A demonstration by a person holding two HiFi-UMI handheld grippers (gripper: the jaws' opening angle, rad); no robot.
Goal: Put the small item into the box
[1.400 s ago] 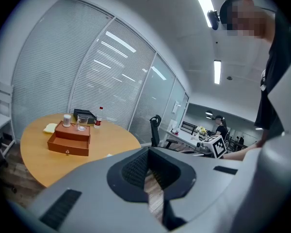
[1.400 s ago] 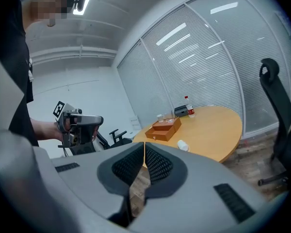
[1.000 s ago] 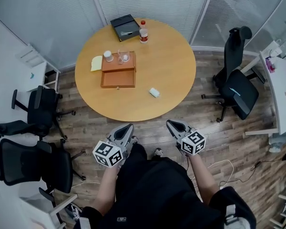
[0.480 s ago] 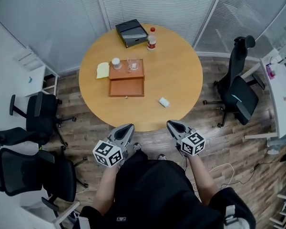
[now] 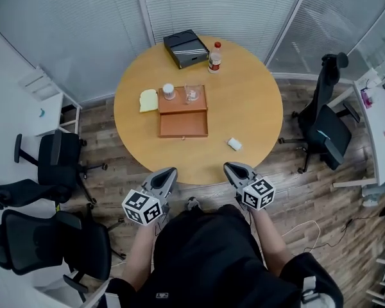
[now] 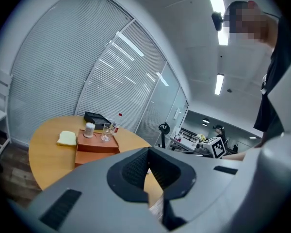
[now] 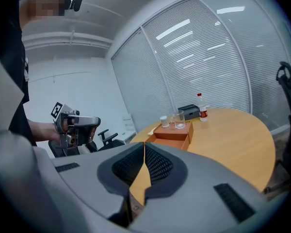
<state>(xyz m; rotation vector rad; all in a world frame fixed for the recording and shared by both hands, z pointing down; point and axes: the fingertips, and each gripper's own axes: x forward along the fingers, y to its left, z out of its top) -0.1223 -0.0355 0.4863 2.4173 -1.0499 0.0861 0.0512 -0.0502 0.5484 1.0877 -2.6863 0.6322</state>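
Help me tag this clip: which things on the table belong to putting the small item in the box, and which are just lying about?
Job: small white item; wooden box, drawer open.
Lying about: yellow pad; white jar and glass, both on the box; black case; bottle.

Bright ceiling strip lighting, heavy fisheye edge distortion.
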